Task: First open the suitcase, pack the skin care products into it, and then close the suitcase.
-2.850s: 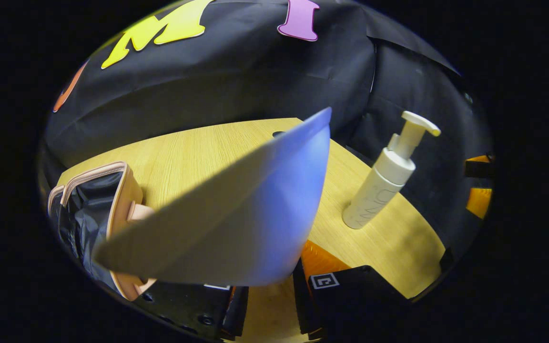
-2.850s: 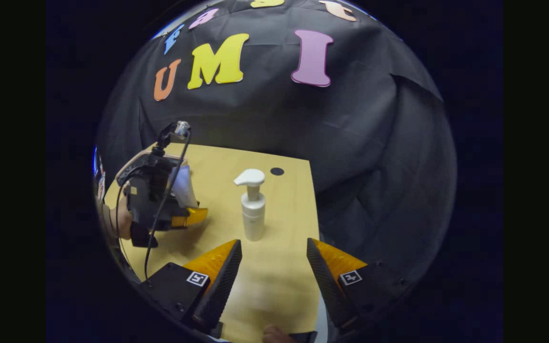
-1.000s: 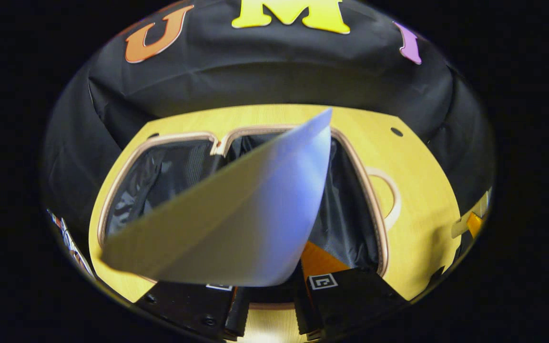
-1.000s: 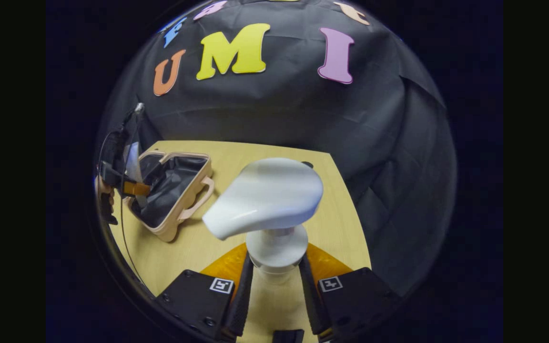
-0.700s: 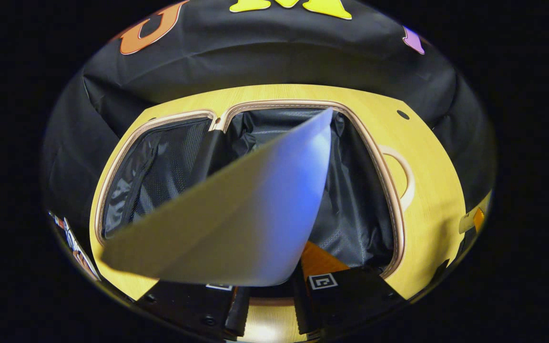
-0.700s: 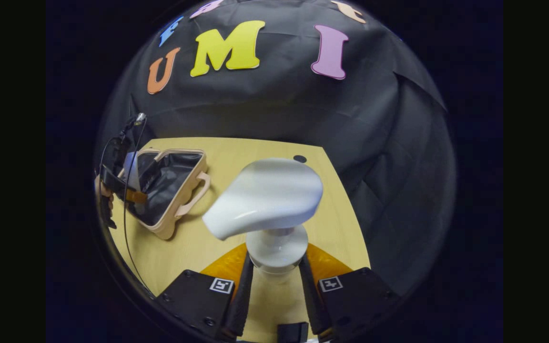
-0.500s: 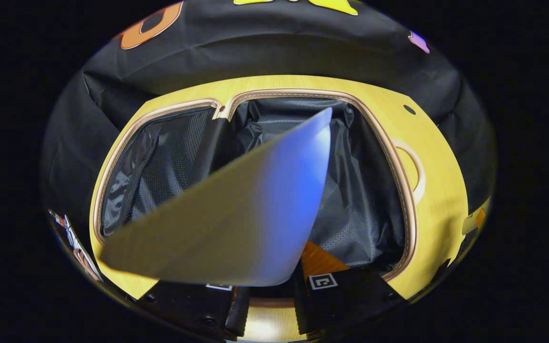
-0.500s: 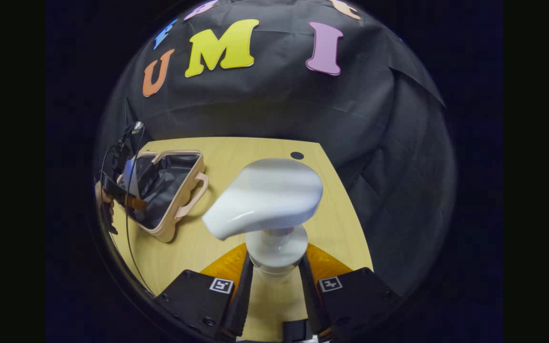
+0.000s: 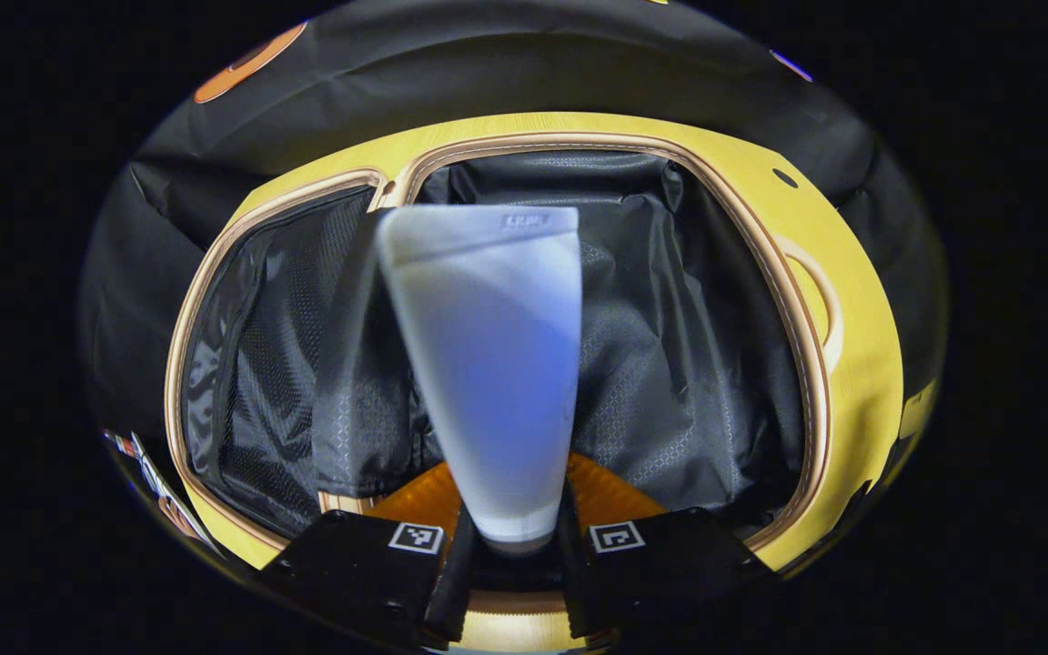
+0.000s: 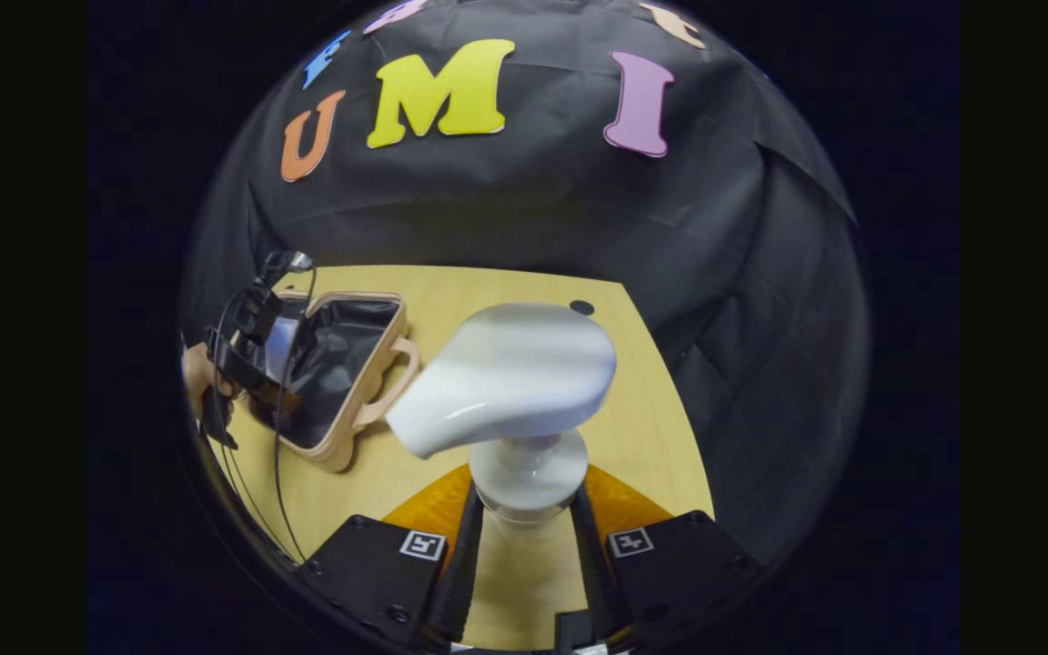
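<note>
The beige suitcase (image 9: 533, 139) lies open on the table, both black-lined halves showing. My left gripper (image 9: 510, 555) hovers just above its right half, shut on the cap end of a white tube (image 9: 488, 364). The tube points straight ahead, its crimped end farthest from me. In the right gripper view the suitcase (image 10: 351, 428) sits at the left, with the left gripper (image 10: 256, 350) and a hand over it. My right gripper (image 10: 524, 546) is shut on the neck of a white pump bottle (image 10: 506, 377), held above the table to the right of the suitcase.
The wooden table (image 10: 651, 437) has a small dark hole (image 10: 581, 307) near its far right corner. The suitcase handle (image 10: 387, 387) sticks out toward the right gripper. Black cloth walls stand close behind and to the right of the table. A cable hangs from the left gripper.
The tube has swung from a slant to pointing straight ahead. The left gripper has moved down and closer over the open suitcase. The right gripper keeps the pump bottle lifted, barely shifted.
</note>
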A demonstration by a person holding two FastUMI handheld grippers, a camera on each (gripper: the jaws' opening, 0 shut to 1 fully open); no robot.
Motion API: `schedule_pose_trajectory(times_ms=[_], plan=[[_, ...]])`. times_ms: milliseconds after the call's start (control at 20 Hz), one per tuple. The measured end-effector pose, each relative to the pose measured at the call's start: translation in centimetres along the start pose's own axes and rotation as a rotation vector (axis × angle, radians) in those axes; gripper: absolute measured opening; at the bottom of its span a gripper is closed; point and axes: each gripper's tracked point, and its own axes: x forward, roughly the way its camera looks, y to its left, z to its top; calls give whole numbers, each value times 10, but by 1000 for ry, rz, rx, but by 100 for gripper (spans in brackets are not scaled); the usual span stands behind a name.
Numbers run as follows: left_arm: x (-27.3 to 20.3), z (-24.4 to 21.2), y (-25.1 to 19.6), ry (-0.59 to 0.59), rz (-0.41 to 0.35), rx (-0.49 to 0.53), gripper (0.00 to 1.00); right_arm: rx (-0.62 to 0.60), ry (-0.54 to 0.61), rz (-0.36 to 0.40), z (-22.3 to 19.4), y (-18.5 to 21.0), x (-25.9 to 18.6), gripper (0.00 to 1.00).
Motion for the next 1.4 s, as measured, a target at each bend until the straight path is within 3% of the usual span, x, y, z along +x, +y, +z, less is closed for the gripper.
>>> schedule_pose_trajectory(times_ms=[100, 150, 200, 250, 300, 350, 400, 550, 600, 650, 800, 950, 1200, 1400], plan=[[2, -2, -2, 21, 0, -9, 44, -12, -4, 9, 5, 8, -1, 48], [5, 0, -1, 7, 1, -15, 51, -17, -5, 13, 10, 10, 0, 48], [6, 0, -2, 9, -5, -19, 44, -22, -6, 15, 14, 13, -1, 48], [4, 0, -2, 4, -12, -23, 44, -25, -9, 21, 17, 17, -1, 48], [3, 1, -2, 3, -13, -25, 51, -26, -11, 31, 23, 21, -1, 48], [3, 0, -2, -3, -16, -29, 45, -25, -13, 43, 29, 27, 0, 47], [2, -1, -1, -5, -11, -39, 57, -20, -17, 56, 36, 33, 0, 46], [-12, -2, 1, -50, 5, -78, 65, -12, -45, 110, 67, 60, 5, 48], [-19, 4, -3, -98, -20, -90, 87, -28, -64, 125, 78, 69, 9, 48], [-29, 6, -7, -143, -42, -105, 90, -45, -80, 131, 89, 76, 15, 48], [-76, 12, -9, -302, -66, -128, 89, -65, -107, 171, 114, 107, 30, 47], [-132, 18, 22, -507, 57, -116, 96, -60, -108, 219, 124, 147, 41, 48], [-219, 12, 60, -756, 162, -108, 97, -92, -10, 316, 88, 226, 57, 48], [-273, 19, 74, -953, 155, -132, 97, -83, 124, 345, 45, 267, 66, 48]])
